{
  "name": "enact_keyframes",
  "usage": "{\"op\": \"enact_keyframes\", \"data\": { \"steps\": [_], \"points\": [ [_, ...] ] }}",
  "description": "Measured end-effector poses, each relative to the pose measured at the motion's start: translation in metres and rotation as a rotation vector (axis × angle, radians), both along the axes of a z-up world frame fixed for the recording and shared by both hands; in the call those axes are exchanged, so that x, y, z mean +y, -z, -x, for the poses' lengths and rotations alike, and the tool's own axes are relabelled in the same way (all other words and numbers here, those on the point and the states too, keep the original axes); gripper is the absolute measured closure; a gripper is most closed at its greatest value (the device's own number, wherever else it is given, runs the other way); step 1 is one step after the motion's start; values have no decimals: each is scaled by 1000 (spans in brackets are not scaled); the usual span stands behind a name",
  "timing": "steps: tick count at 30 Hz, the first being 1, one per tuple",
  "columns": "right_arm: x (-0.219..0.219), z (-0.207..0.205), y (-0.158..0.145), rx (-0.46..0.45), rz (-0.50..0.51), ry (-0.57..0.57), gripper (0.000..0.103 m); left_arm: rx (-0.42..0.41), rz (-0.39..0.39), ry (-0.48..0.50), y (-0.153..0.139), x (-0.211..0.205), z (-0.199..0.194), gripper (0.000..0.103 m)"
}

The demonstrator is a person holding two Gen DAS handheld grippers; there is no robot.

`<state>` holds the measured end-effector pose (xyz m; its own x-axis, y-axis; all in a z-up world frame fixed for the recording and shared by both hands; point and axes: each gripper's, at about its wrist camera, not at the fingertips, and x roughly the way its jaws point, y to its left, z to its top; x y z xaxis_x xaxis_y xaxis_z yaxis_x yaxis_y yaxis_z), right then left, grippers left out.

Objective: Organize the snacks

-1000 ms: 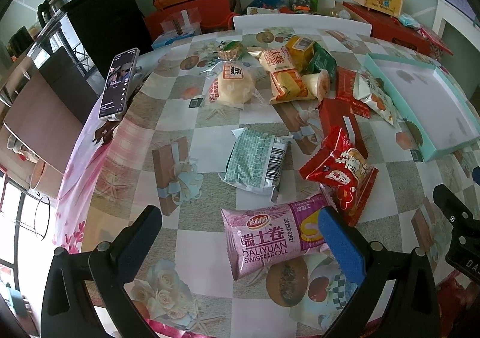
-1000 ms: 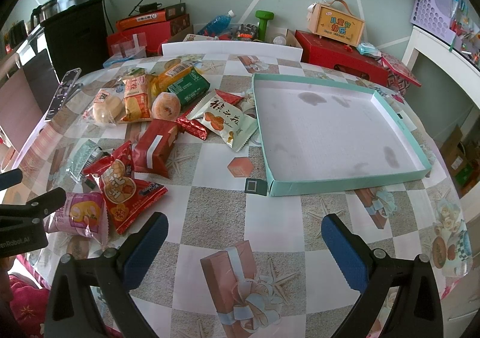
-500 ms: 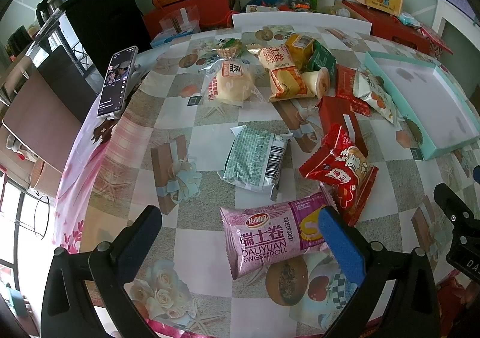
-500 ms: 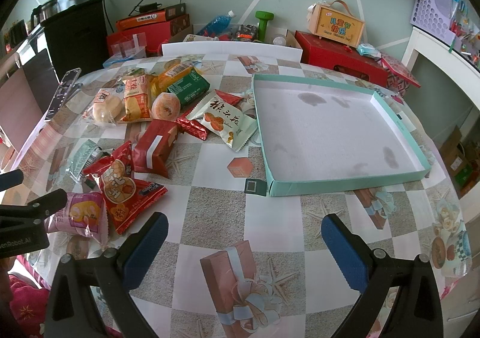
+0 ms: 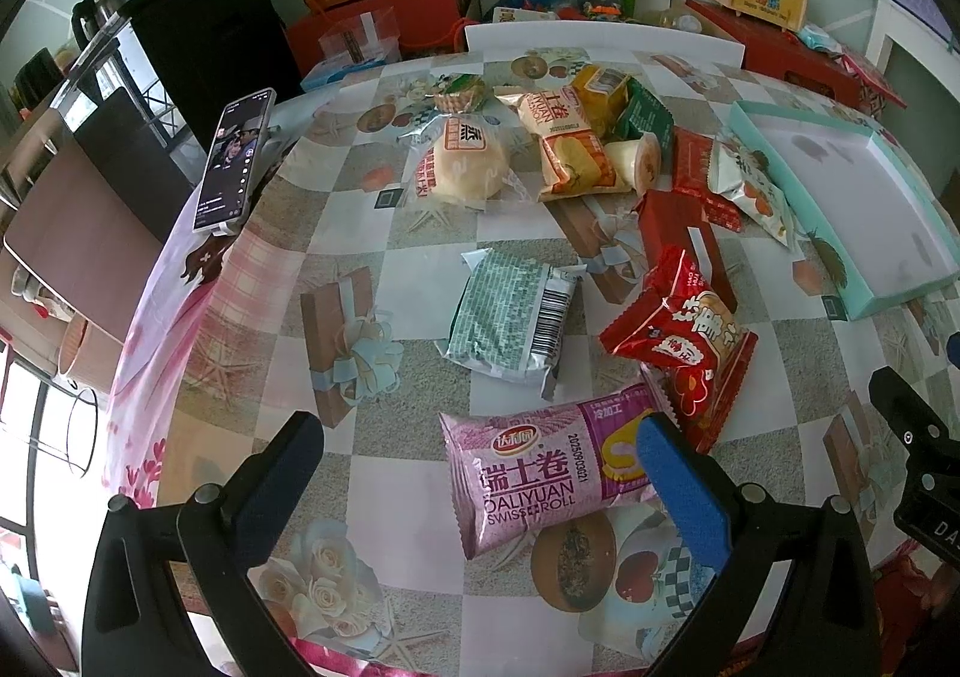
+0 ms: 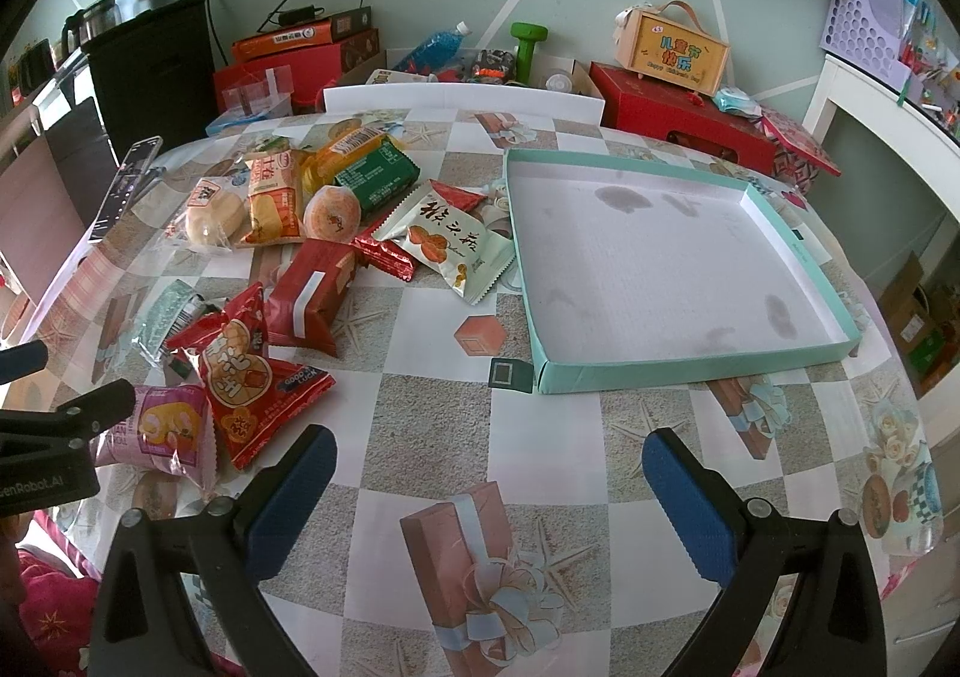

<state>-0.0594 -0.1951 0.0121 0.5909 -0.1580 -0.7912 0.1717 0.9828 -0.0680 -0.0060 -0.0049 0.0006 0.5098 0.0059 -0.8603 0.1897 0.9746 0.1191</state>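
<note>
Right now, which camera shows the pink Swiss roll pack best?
The left wrist view: the pink Swiss roll pack lies whole, label readable, between the open left gripper fingers. The right wrist view catches only its end, behind the left gripper.

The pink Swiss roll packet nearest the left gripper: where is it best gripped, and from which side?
Probably across the middle of the pink Swiss roll packet, coming from above with the open left gripper. It lies flat and crosswise, so closing across its narrow width beats pinching the thin crimped ends. Its right end touches the red snack bag.

A checkered table (image 6: 432, 419) carries scattered snack packets (image 5: 510, 311), a teal tray (image 6: 690, 371) and a phone (image 5: 231, 161).
</note>
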Motion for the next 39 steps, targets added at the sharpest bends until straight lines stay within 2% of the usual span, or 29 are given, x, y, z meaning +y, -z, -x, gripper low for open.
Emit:
{"op": "enact_keyframes", "data": {
  "steps": [14,17,20,25,31,36,39],
  "points": [
    [1,0,1,7,1,-9,0,14,-1,-12,0,1,-1,0],
    [0,0,-1,7,-19,-24,0,34,19,-11,0,3,-2,0],
    [-1,-2,0,12,-69,-38,0,69,33,0,4,4,-3,0],
    [2,-18,5,38,-184,-74,0,151,6,27,19,-4,-11,0],
    [24,-41,11,46,-209,-164,0,233,8,67,34,-10,-17,0],
    [45,-62,24,94,-217,-245,0,292,21,92,47,-14,-21,0],
    [55,-74,35,124,-207,-278,0,301,36,84,50,-12,-27,0]
  ]
}}
